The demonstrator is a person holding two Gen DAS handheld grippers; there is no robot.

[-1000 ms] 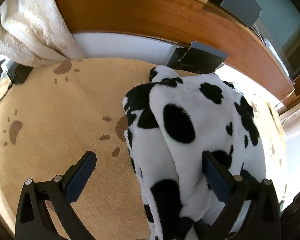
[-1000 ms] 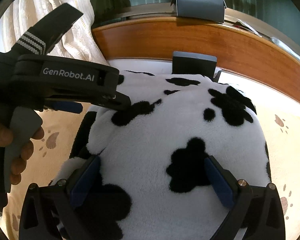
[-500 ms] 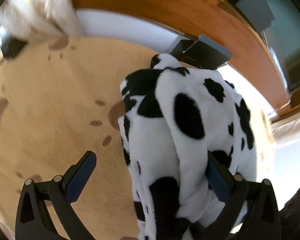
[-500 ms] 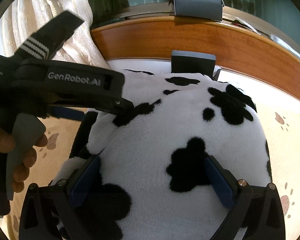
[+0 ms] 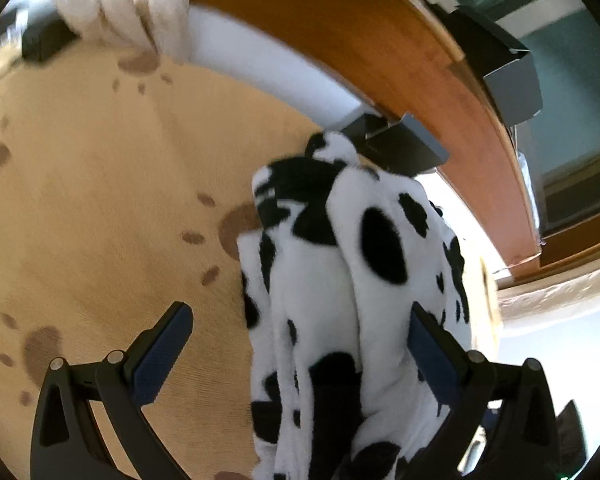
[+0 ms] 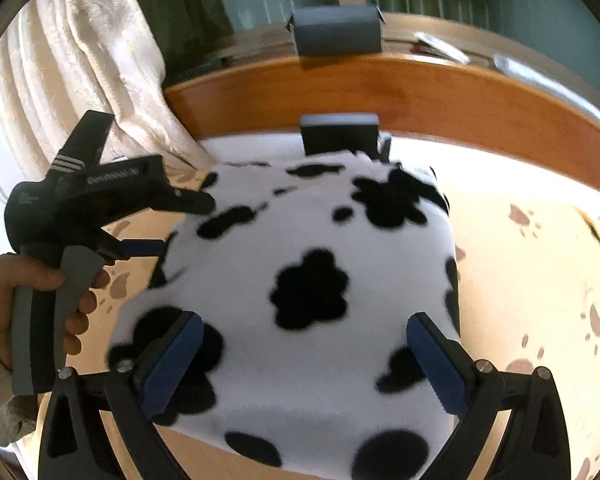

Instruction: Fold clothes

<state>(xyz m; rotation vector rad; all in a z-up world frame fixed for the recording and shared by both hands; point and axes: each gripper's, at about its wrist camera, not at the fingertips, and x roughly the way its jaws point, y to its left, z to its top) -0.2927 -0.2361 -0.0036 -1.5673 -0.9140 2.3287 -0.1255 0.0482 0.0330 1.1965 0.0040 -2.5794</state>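
On the bed (image 6: 540,280), fleece (image 6: 300,280) lies folded: soft, light, bulky (likely slip-prone). Left tool (image 5: 300,356) and right tool (image 6: 304,360) both released; grip doubled edges.

Under everything you have a tan cover (image 5: 84,216) printed with brown paw marks. Across the top of the frame runs a curved wooden board (image 6: 400,92), with cream curtain (image 6: 76,68) at upper left. One dark grey box (image 6: 336,34) sits on the ledge above, another (image 6: 340,132) below the board.
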